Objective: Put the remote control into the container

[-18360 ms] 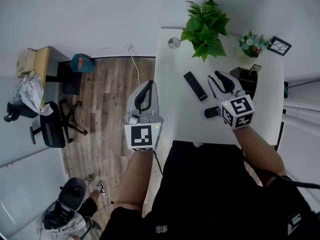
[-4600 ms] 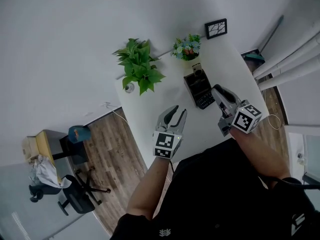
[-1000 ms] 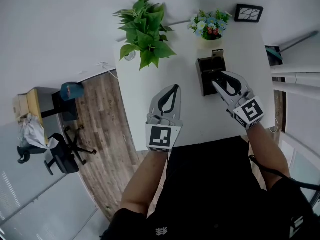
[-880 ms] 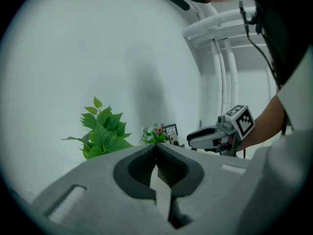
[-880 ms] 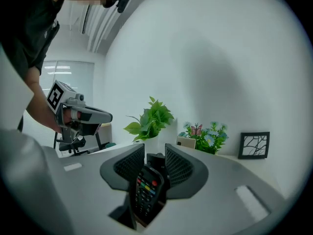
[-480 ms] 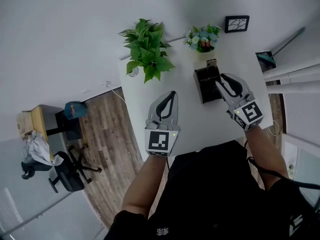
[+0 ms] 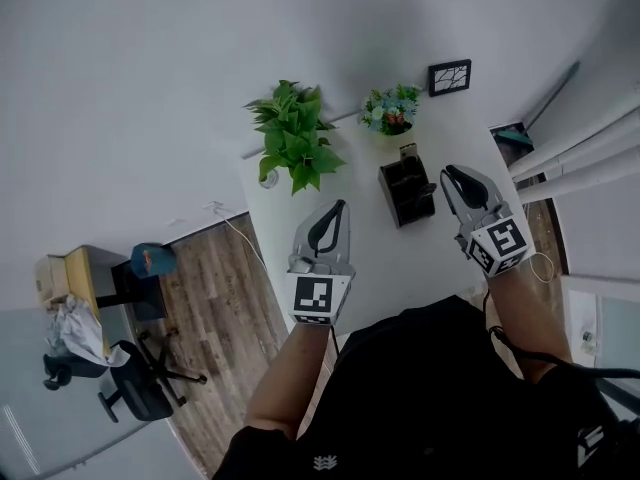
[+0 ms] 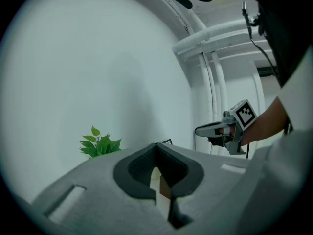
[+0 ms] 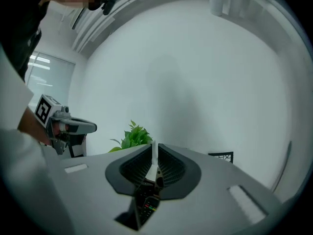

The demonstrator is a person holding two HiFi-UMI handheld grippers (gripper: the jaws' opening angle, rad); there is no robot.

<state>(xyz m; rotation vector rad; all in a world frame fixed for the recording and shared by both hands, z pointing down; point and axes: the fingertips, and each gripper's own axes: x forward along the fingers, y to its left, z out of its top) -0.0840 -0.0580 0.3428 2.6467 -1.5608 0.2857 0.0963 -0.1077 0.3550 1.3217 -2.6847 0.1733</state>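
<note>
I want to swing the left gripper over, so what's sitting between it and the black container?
Nothing. In the head view, only bare white table lies between the left gripper and the container.

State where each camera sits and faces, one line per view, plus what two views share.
Head view: on the person's head, facing steeply down at the white table; both forearms, both grippers show.
Left gripper view: on the left gripper, facing the wall along its shut fingers.
Right gripper view: on the right gripper, along empty fingers that have just been closing.
Shared: both gripper views show the leafy plant.
</note>
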